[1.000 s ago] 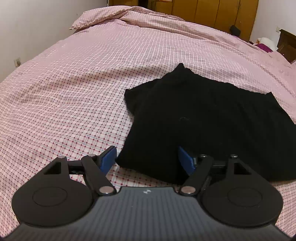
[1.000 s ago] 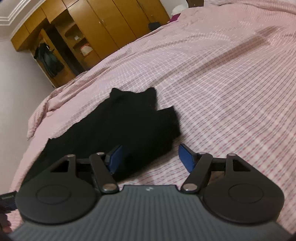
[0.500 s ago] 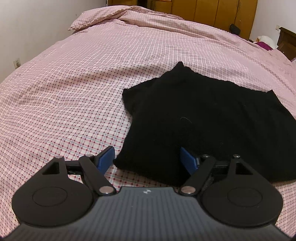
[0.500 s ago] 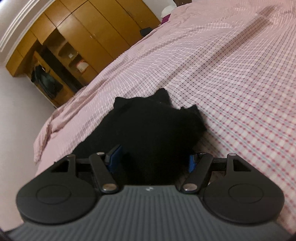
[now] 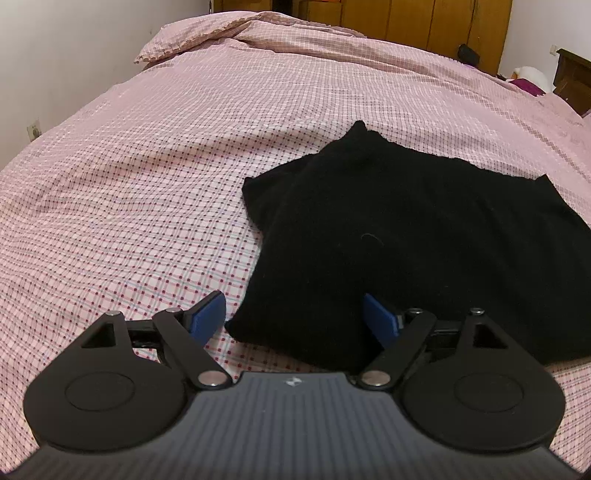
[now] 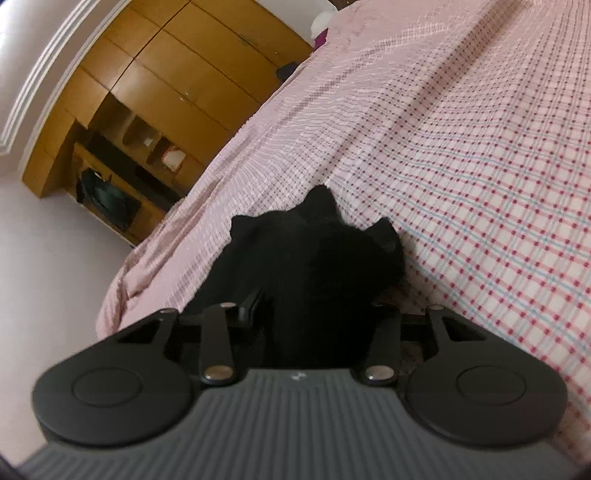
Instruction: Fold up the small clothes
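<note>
A black garment lies flat on the pink checked bedspread. My left gripper is open, its blue fingers straddling the garment's near left corner just above the bed. In the right wrist view the same black garment fills the space between the fingers of my right gripper. The jaws stand apart around the cloth at its edge; the blue pads are hidden by the fabric.
A wooden wardrobe stands beyond the bed, with open shelves. A rumpled pillow or quilt end lies at the far end of the bed. A white wall is on the left.
My right gripper has moved forward onto the garment's edge, so the cloth now sits between its fingers, and it has tilted. My left gripper has barely moved.
</note>
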A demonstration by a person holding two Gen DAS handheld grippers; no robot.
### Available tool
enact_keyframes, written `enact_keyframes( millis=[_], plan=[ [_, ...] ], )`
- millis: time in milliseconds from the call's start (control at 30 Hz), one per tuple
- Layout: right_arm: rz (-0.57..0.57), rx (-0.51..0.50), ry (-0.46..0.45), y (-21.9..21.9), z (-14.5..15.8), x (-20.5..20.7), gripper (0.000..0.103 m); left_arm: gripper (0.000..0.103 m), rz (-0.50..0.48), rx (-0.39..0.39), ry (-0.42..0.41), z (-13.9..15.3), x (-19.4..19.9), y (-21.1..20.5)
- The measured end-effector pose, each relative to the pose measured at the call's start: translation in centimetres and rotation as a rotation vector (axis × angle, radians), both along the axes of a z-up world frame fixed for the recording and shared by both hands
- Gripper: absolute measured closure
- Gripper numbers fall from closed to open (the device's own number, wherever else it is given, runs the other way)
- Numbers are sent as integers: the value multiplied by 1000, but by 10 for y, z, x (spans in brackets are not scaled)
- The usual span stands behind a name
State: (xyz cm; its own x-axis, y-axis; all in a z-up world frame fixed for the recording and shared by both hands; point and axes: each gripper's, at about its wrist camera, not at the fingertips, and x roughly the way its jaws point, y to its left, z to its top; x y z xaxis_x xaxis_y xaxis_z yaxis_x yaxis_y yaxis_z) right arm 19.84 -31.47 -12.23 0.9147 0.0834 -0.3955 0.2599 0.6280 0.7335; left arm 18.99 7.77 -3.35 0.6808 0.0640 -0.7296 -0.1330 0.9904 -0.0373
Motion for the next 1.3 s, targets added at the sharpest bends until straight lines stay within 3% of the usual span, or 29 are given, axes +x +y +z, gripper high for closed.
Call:
enact_keyframes(
  millis=[200, 267, 733, 1067, 1300],
  plan=[
    [-6, -28, -5, 1, 2, 13, 58, 18, -1, -8, 1, 1, -1, 2],
    [-8, -36, -2, -3, 7, 16, 78, 18, 0, -10, 0, 3, -2, 3],
    [67, -22, -67, 14, 59, 30, 82, 18, -9, -8, -40, 24, -12, 17],
    [192, -89, -154, 83, 110, 53, 82, 18, 41, -3, -68, 38, -17, 51],
    [333, -148, -217, 159, 134, 62, 83, 18, 63, -13, -95, 47, -16, 82]
  ],
)
